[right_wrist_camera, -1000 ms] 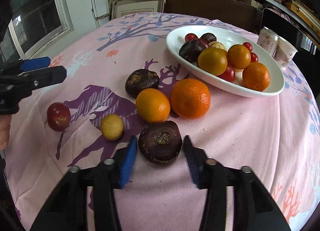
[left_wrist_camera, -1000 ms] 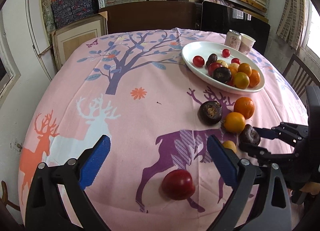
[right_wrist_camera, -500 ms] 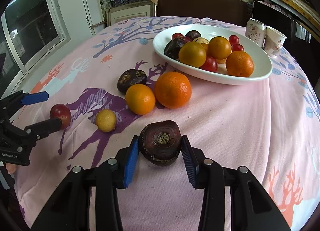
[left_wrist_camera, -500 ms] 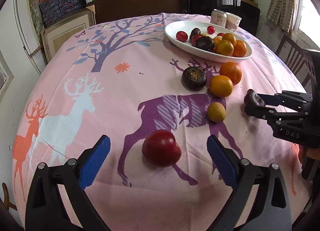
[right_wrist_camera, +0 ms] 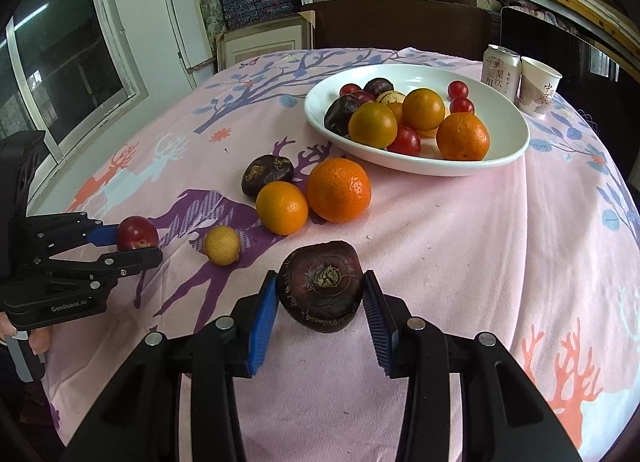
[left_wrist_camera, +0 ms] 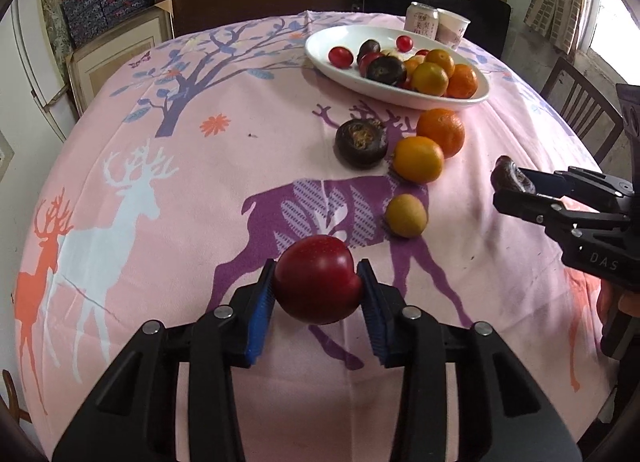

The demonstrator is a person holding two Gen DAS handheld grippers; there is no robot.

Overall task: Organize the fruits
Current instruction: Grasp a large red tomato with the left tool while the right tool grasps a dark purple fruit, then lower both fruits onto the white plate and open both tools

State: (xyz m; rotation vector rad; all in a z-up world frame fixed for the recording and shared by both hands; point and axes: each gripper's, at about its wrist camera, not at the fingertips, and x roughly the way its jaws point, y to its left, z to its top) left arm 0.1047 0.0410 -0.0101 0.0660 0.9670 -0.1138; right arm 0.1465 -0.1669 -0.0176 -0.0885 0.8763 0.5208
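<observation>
A red plum [left_wrist_camera: 316, 286] lies on the pink deer-print tablecloth between the blue pads of my left gripper [left_wrist_camera: 316, 267]. Its jaws are closing, and both pads touch the plum's sides. My right gripper [right_wrist_camera: 320, 276] is shut on a dark brown fruit [right_wrist_camera: 320, 292], held just above the cloth. From the right wrist view the left gripper [right_wrist_camera: 138, 242] and the plum [right_wrist_camera: 136, 231] sit at the left. A white oval plate [right_wrist_camera: 514, 148] with several oranges, dark fruits and small red ones stands behind. Before it lie a big orange [right_wrist_camera: 339, 189], a smaller orange [right_wrist_camera: 282, 208], a dark fruit [right_wrist_camera: 267, 174] and a small yellow fruit [right_wrist_camera: 222, 245].
A drink can [right_wrist_camera: 500, 68] and a paper cup [right_wrist_camera: 538, 86] stand just behind the plate. A wooden chair [left_wrist_camera: 580, 114] is at the table's right side. Shelves with boxes and a framed panel line the wall beyond the table's far edge.
My left gripper came forward over the red plum and its wide-open jaws closed in on it. The right gripper kept its hold on the dark brown fruit and shifted slightly.
</observation>
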